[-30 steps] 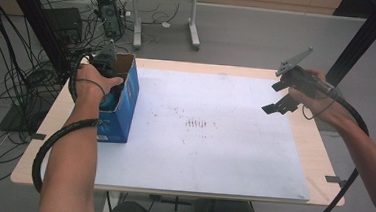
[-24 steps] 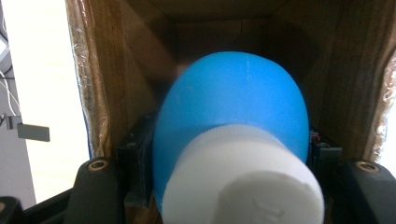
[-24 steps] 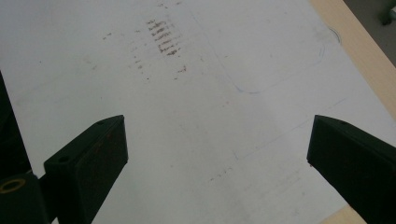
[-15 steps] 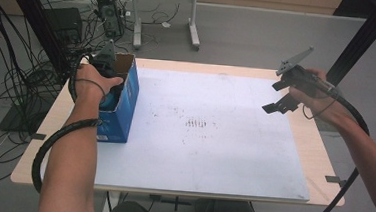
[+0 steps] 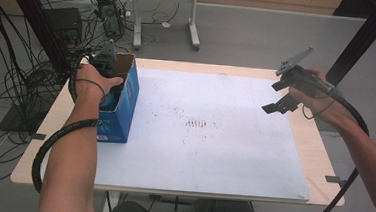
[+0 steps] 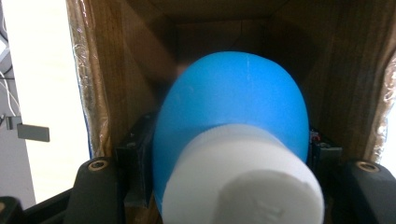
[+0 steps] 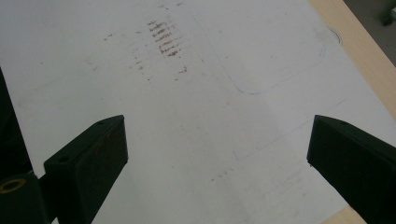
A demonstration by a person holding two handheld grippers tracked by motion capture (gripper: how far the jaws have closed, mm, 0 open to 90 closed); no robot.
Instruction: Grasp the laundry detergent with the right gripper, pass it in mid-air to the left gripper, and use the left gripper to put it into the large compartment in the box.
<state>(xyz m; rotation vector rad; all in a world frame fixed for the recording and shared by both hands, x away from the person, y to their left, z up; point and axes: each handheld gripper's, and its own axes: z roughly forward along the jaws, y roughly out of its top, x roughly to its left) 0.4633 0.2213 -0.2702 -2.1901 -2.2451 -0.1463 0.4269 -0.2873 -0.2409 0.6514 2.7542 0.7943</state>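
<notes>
A blue cardboard box (image 5: 121,106) stands open-topped at the table's left side. My left gripper (image 5: 108,88) reaches down into it, shut on a blue bottle (image 6: 233,121) with a white cap (image 6: 243,182); the brown inner walls of the box (image 6: 121,60) surround the bottle. In the high view a bit of the blue bottle (image 5: 110,99) shows under the hand. My right gripper (image 5: 282,97) hovers above the table's right side, jaws wide apart. In the right gripper view its gripper (image 7: 217,154) has nothing between the jaws, just the white sheet below.
A white sheet (image 5: 209,132) with small brown marks covers most of the wooden table (image 5: 318,150). Cables and equipment (image 5: 107,10) lie on the floor at the back left. A black post (image 5: 361,33) rises at the right.
</notes>
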